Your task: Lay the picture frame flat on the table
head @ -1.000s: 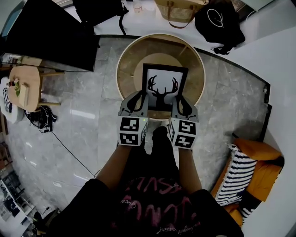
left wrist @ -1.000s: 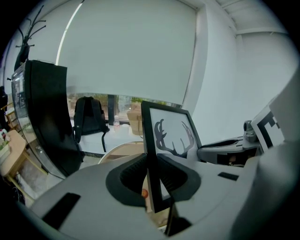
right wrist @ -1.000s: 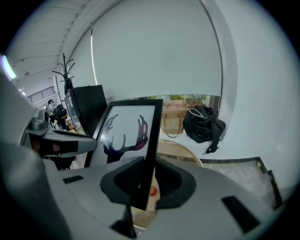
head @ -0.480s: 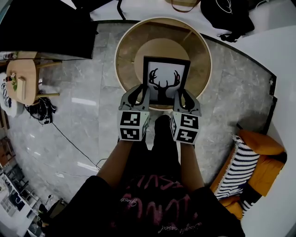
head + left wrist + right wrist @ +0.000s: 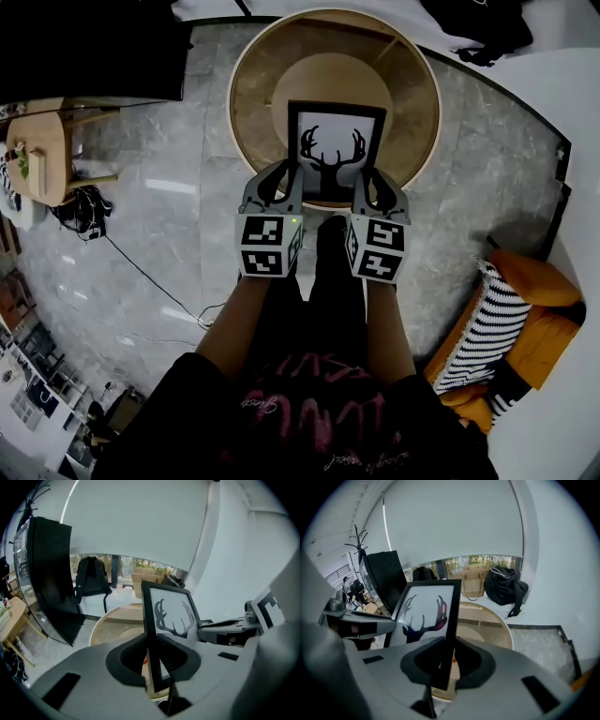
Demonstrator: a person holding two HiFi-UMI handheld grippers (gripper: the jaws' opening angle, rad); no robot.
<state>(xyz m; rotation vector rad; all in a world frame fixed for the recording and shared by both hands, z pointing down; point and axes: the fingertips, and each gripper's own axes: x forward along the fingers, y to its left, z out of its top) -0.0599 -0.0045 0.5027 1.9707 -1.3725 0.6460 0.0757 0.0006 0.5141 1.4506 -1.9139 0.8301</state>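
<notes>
Moved fwd: picture frame (image 5: 335,150) now nearer table (image 5: 253,103) centre. L hand-held gripper (image 5: 290,184) & R hand-held gripper (image 5: 365,186) each clamped on a side edge.

1 picture frame (image 5: 336,150) over the bench (image 5: 258,94), near side. Left gripper (image 5: 284,183) on its left edge, right gripper (image 5: 375,187) on its right.

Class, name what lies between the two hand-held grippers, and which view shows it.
The picture frame, its side edges clamped by the left hand-held gripper and right hand-held gripper; the head view shows it.
</notes>
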